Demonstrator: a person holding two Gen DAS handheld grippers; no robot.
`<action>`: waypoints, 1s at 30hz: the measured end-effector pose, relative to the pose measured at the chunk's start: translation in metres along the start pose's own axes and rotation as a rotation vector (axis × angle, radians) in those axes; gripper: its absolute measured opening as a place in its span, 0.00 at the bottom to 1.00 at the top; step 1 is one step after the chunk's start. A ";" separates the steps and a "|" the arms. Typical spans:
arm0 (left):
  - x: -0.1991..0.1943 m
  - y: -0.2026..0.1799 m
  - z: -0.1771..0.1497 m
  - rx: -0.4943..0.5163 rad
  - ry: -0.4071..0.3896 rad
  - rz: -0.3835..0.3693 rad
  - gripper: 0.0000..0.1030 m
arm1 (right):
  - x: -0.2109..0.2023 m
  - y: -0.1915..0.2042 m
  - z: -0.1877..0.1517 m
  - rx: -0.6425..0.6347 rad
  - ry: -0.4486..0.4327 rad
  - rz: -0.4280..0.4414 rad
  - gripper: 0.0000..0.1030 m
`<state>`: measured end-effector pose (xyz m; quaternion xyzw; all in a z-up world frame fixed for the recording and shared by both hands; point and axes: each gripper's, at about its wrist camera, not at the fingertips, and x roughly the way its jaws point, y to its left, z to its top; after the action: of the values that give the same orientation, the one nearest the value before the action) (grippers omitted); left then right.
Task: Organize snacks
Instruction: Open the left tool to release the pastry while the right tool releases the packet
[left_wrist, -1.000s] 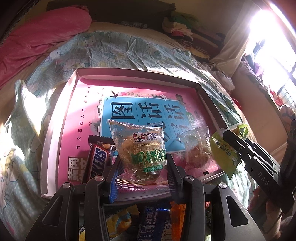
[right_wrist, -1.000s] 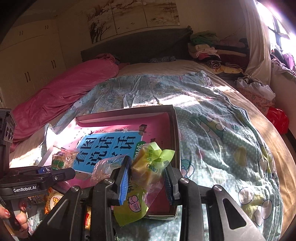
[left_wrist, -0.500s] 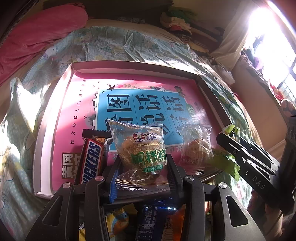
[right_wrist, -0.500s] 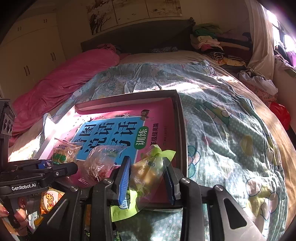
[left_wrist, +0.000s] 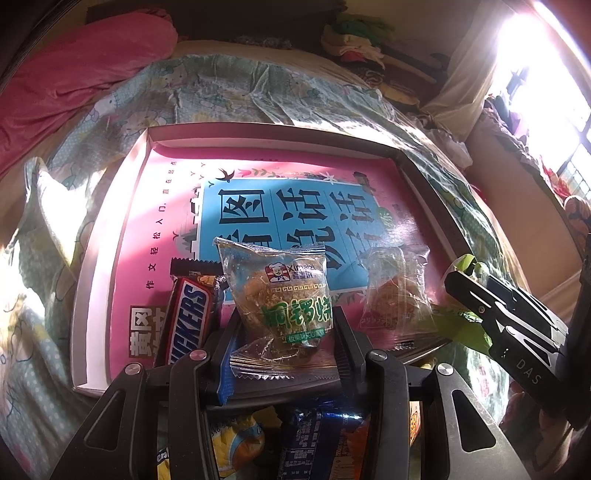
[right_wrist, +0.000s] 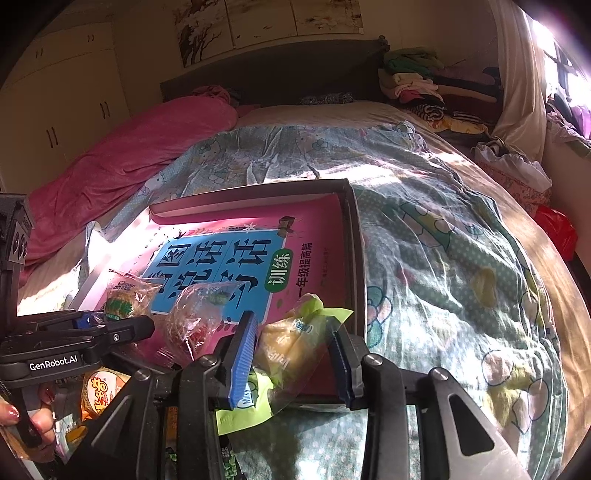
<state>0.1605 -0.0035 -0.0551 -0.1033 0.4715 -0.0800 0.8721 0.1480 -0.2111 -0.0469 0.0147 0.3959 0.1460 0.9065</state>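
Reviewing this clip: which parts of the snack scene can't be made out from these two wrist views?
- Loose snacks below the tray: left wrist view, hidden behind the left gripper.
- Green packet: right wrist view, label crumpled and unreadable between the opening right gripper.
- Clear-wrapped pastry: glare, no brand legible.

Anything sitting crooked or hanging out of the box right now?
Yes. The yellow-green packet between the right gripper's opening jaws overhangs the near rim of the box, its lower end drooping outside onto the bedspread. The Snickers bar lies inside the box.
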 end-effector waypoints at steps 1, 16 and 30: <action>0.000 0.001 0.000 0.000 0.000 -0.001 0.44 | -0.001 0.001 0.000 -0.006 -0.001 -0.005 0.37; -0.007 0.006 0.000 -0.021 -0.006 -0.003 0.48 | -0.009 0.007 0.001 -0.066 -0.009 -0.060 0.43; -0.022 0.007 0.001 -0.019 -0.028 -0.004 0.55 | -0.017 -0.002 0.003 -0.036 -0.029 -0.049 0.49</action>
<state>0.1495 0.0085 -0.0391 -0.1135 0.4598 -0.0759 0.8774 0.1394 -0.2172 -0.0326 -0.0092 0.3804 0.1308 0.9155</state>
